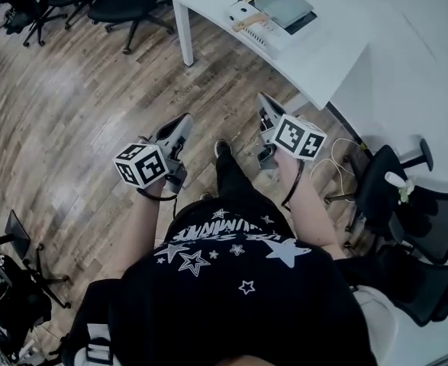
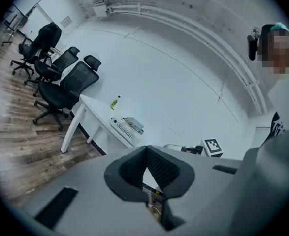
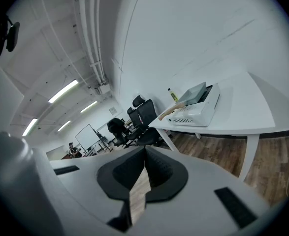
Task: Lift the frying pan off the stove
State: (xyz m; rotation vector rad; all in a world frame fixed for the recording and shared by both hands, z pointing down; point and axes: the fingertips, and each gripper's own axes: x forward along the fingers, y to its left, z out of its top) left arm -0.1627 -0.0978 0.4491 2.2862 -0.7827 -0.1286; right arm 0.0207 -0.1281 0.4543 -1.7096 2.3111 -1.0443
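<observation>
Grey frying pan [image 1: 284, 6] on white stove [image 1: 263, 33], wooden handle [image 1: 247, 23] pointing left

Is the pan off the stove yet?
Nothing is done yet: the frying pan sits on the stove on the white table. The left gripper and right gripper are shut and empty, over the floor, short of the table. Left to do: reach the pan, grip, lift.

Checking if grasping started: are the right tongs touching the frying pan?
Apart. Head view shows the right tongs over the floor, clear of the frying pan on the table.
</observation>
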